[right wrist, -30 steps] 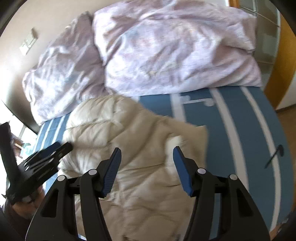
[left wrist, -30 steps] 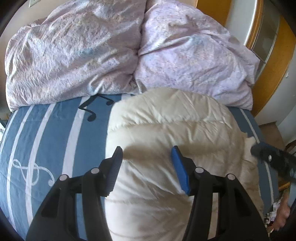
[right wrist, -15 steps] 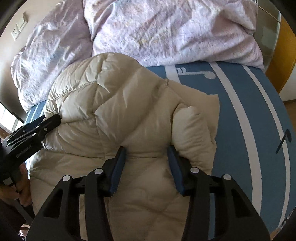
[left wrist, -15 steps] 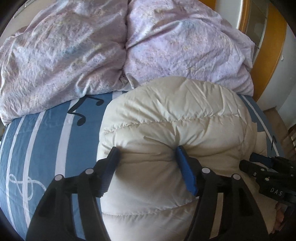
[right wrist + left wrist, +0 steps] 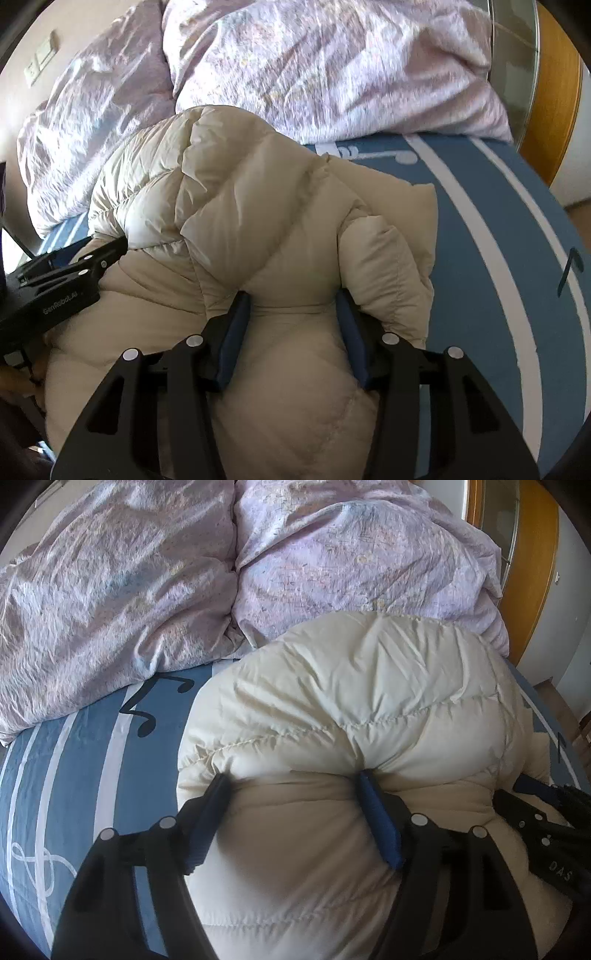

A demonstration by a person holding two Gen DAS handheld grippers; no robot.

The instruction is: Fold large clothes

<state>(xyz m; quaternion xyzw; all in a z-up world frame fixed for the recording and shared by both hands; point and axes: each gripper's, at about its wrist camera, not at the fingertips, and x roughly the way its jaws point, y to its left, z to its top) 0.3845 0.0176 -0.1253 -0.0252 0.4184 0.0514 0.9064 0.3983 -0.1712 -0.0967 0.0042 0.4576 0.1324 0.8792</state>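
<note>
You're working both grippers down into a cream puffer jacket [image 5: 362,709] that's lying bunched on the bed [image 5: 74,760], its top end butting against the two lilac pillows [image 5: 122,583] at the head edge.

Left gripper [image 5: 295,779]: jaws are opening, w/ a fat roll of jacket sitting between them. The tips are sinking into the fabric and the pads still look to be touching it on both sides, but the very ends are buried, so you can't see them.

Right gripper [image 5: 291,295]: jaws part-way apart, pads pressing into a padded fold near the jacket's right side, by the bed's blue striped cover [image 5: 491,236]. Tips are hidden under the puff here too.

The jacket's lower end is running out of frame behind the grippers in both views. Your fingers [image 5: 18,384] are only just showing, dark and blurry, at the left edge of the right view.
</note>
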